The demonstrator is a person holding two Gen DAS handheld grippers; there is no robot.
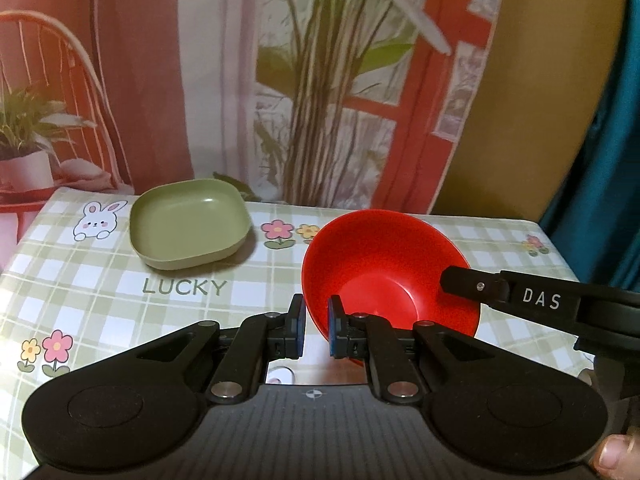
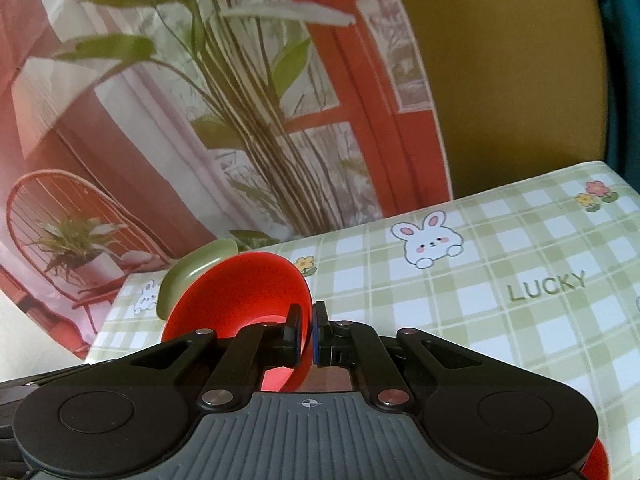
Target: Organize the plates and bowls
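The left claw (image 1: 316, 326) is shown level, its two fingers set narrowly apart with the red bowl's (image 1: 384, 268) near rim standing between the blue pads (image 1: 333, 330). The right claw (image 2: 307, 332) is shown pinched onto the opposite rim, one finger inside the wall and one outside. In the left wrist view its black finger is seen entering from the right.
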